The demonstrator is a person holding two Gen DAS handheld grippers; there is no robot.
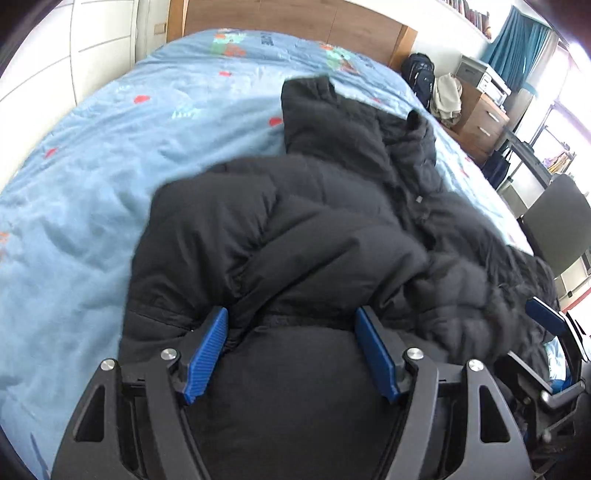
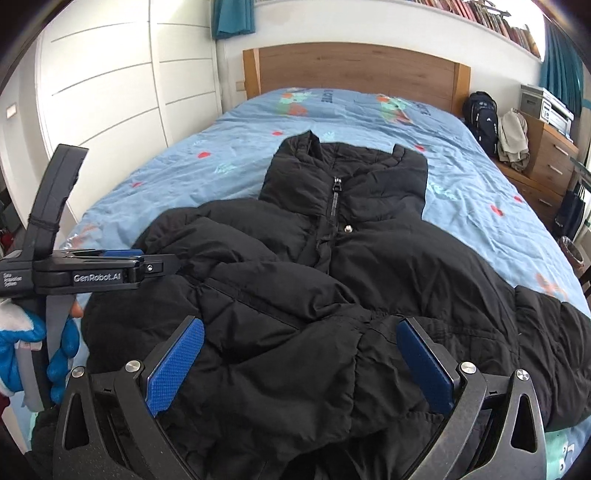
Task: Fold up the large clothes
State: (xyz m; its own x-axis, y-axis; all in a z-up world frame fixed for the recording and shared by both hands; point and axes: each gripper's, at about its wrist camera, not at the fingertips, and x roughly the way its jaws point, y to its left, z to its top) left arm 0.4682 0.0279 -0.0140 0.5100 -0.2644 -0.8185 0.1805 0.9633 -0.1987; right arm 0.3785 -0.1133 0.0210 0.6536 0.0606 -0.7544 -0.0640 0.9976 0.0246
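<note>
On my left side, the left gripper (image 1: 291,332) has its jaws spread wide, and the bunched near edge of the black puffer jacket (image 1: 295,221) sits right between the blue pads, with nothing pinched. From this camera the jacket runs away from me and slightly rightward, collar toward the wooden headboard (image 1: 295,18), its long axis roughly along the length of the bed (image 1: 92,166). The left sleeve looks folded over the body in a puffy heap just ahead of those jaws. Moving right, the right gripper (image 2: 301,343) is also spread open, straddling the hem area without closing on it; its view shows the zipper (image 2: 335,199) climbing straight ahead to the collar, so the jacket's centreline sits nearly in line with this gripper. The right-hand part of the jacket spreads out flat toward the bed's right edge. I judge that side is the one not yet folded, and the right gripper is nearer to it; it lies to the right of and just beyond those jaws, so I would shift rightward before closing.
</note>
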